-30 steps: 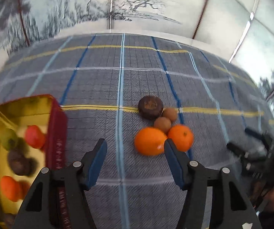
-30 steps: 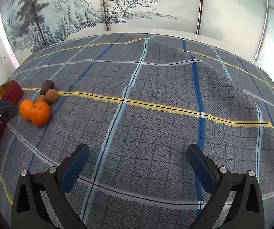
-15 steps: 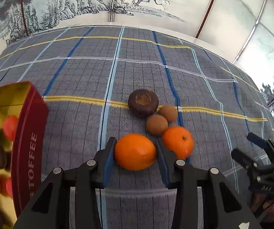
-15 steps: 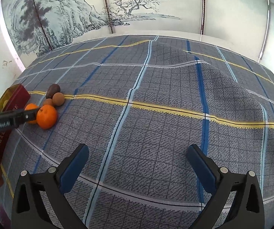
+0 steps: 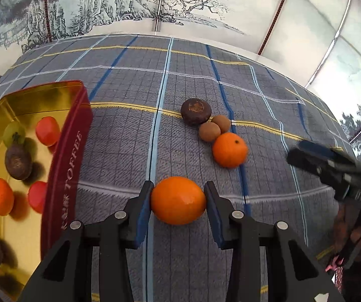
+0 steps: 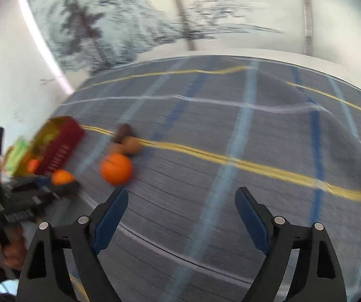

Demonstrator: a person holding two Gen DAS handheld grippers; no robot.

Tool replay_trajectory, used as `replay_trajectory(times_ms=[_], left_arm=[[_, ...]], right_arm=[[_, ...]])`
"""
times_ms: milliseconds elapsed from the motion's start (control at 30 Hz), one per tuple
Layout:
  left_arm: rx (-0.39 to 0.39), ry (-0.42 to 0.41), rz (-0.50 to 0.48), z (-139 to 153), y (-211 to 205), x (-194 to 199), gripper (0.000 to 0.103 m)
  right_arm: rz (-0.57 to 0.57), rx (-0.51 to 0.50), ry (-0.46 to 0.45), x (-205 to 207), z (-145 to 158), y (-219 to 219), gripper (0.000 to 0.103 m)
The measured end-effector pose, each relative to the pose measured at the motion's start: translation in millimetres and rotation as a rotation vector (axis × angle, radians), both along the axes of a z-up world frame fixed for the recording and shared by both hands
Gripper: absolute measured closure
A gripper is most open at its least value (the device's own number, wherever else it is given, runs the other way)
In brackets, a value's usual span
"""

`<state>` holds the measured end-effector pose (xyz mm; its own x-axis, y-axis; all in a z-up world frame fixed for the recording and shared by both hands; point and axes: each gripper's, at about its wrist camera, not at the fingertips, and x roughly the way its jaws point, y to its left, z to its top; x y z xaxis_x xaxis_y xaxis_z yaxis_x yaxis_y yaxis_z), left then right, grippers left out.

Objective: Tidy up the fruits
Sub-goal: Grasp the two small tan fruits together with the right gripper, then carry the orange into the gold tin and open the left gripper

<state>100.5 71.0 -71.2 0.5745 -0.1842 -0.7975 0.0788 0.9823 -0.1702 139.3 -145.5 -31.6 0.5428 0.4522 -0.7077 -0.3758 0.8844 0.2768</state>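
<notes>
My left gripper point(image 5: 178, 202) is shut on an orange point(image 5: 178, 200) and holds it above the checked cloth, right of the red and gold tin point(image 5: 64, 166). A second orange point(image 5: 229, 149), two small brown fruits point(image 5: 209, 131) and a dark round fruit point(image 5: 195, 111) lie together on the cloth beyond it. The tin holds several fruits. My right gripper point(image 6: 181, 210) is open and empty; the blurred right wrist view shows the second orange point(image 6: 116, 169) just ahead and left of it, and the held orange point(image 6: 61, 177) in the left gripper.
The checked grey cloth point(image 5: 120, 80) covers the whole surface and has a raised fold point(image 6: 306, 105) at the right. A painted wall panel point(image 5: 180, 7) stands behind. The right gripper's body point(image 5: 336, 173) shows at the right edge of the left wrist view.
My left gripper has lifted the orange and drawn it back from the fruit cluster toward the tin. My right gripper has swung left toward the cluster, its jaws somewhat narrower.
</notes>
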Motion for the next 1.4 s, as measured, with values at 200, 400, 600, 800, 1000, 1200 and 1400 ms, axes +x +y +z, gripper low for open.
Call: replay_trajectory(times_ms=[200,400,600,800,1000,1200,1400], left_arm=[[-0.01,-0.017,-0.021,6.2,3.9,-10.5,0.066],[-0.004,-0.045,-0.035,12.5,7.7,-15.2,0.066],[-0.005,-0.047,-0.04,12.3,11.0,-17.4,0.066],[-0.008,-0.058,-0.021,19.1,16.7,-26.3,0.066],[-0.002,-0.097,-0.003,36.3,23.8,-47.3,0.066],[0.005,-0.121,0.04,50.2,41.1,-71.2,0.066],[0.03,-0.134,0.119,58.8,70.2,-94.1,0.066]], right_arm=[[0.172,-0.087,-0.019,30.7,6.7,64.1,0.016],[0.23,-0.143,0.013,51.0,-5.1,90.8,0.017],[0.264,-0.197,0.062,63.0,-17.7,111.1,0.054],[0.184,-0.123,-0.019,43.7,2.0,91.1,0.054],[-0.104,-0.051,-0.084,26.1,14.7,17.4,0.054],[-0.275,-0.157,-0.042,10.3,-10.3,-25.9,0.054],[-0.309,-0.169,-0.016,8.4,-21.8,-29.8,0.054]])
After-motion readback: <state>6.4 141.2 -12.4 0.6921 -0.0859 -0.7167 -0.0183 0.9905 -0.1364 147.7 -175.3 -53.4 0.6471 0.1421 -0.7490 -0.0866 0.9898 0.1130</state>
